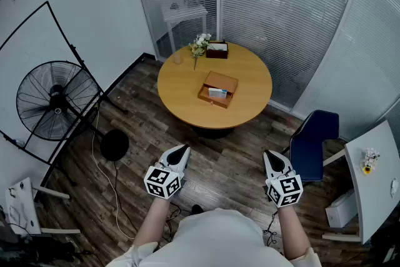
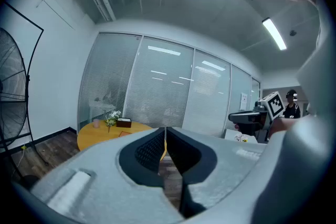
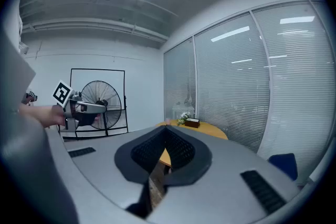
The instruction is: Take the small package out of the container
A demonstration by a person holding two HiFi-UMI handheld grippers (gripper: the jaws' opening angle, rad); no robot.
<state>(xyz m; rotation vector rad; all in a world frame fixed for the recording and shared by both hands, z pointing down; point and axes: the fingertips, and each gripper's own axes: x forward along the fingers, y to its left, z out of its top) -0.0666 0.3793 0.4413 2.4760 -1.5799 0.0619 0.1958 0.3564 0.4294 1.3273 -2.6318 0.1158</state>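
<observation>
**Pale shirt, two closed grippers, package well off in its box**

Stood in a pale shirt [image 1: 215, 237] at the bottom edge of the head view, both forearms stretched forward over the dark wooden floor [image 1: 228, 166]. Held the left gripper [image 1: 182, 149] and the right gripper [image 1: 269, 154] side by side but well apart from each other, each pointing roughly level toward the round worktop [image 1: 253, 81].

Had the left fingers [image 2: 144, 152] pressed together at the tips, with nothing between them. Showed the same on the right: fingers [image 3: 181, 150] closed tip to tip and empty, with only floor and a strip of worktop glimpsed through the slot behind the tips.

Saw the small package [image 1: 217, 92], white with a blue patch, lying inside the brown container [image 1: 223, 80]. Found that container open near the middle of the worktop, well away from both grippers.

Noted at the worktop's far edge a bunch of white flowers [image 1: 200, 44], a dark box [image 1: 217, 50] just beside them and a small cup [image 1: 178, 59] to their left. Noted too a black standing fan [image 1: 56, 100] by the left wall, a blue chair [image 1: 315, 144] right of the worktop and a white desk [image 1: 381, 197] at the right edge. Faced glass walls with closed blinds [image 1: 281, 3] beyond.
</observation>
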